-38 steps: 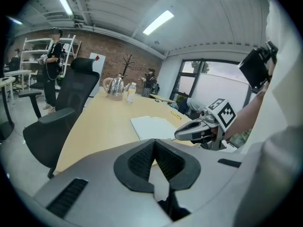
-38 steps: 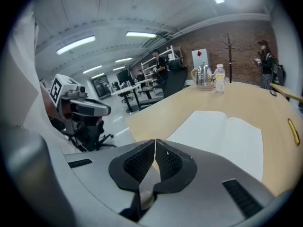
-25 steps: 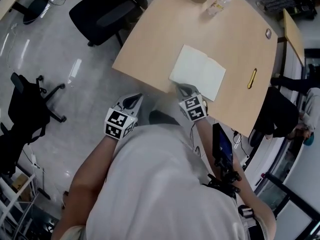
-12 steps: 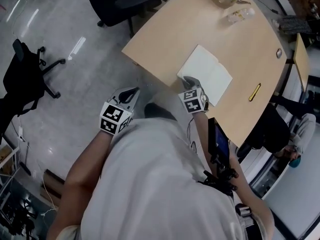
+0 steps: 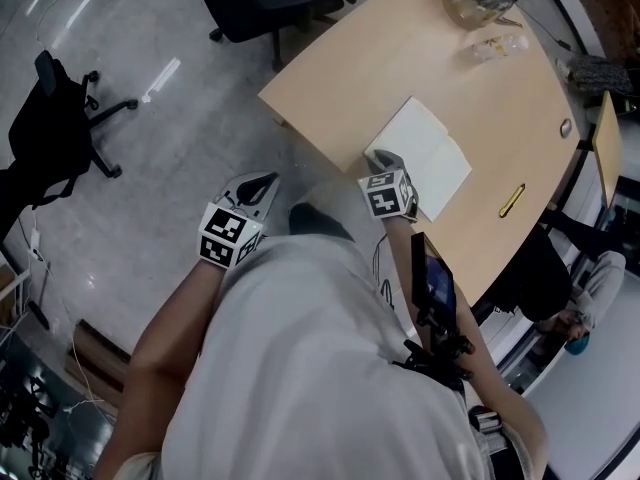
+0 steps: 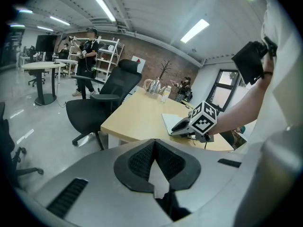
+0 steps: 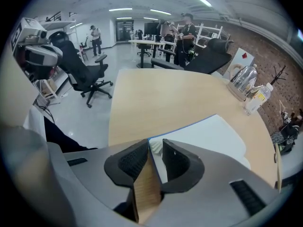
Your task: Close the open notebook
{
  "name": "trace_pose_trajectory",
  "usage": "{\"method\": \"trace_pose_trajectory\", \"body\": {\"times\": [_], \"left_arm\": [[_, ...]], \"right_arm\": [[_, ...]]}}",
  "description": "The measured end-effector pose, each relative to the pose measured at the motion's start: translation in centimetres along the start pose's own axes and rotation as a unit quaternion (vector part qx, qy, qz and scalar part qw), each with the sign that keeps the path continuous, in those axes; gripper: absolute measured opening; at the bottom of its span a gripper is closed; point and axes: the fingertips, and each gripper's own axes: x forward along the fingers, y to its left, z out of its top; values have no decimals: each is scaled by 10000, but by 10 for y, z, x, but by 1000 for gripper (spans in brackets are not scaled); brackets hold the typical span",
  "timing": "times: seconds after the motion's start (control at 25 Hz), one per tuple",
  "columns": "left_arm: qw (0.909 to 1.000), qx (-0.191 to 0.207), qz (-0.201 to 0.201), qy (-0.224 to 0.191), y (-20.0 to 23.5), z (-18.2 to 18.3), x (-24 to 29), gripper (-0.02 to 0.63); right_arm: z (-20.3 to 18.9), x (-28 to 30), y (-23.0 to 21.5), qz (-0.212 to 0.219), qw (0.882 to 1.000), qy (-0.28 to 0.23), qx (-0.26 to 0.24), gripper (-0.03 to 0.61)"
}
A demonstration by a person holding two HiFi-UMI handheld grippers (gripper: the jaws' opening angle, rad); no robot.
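With your right claw [image 7: 152,146] open astride the blue-edged white notebook's [image 7: 208,136] corner, closing on one page could tear it.

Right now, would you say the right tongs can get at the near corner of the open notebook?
Probably yes: the right tongs straddle that corner of the notebook, jaws apart, with nothing else between them.
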Motion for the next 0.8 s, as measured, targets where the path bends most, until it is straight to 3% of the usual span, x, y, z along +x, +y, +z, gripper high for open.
{"method": "trace_pose_trajectory", "body": {"times": [0.28, 0.8], "left_arm": [[9999, -77, 84, -46, 6, -1, -5, 5], [9999, -54, 99, -25, 6, -2, -7, 5]], "right_arm": [[-2, 6, 1, 37, 9996, 249, 133, 89], [0, 0, -1, 317, 9943, -184, 1002, 25]]}}
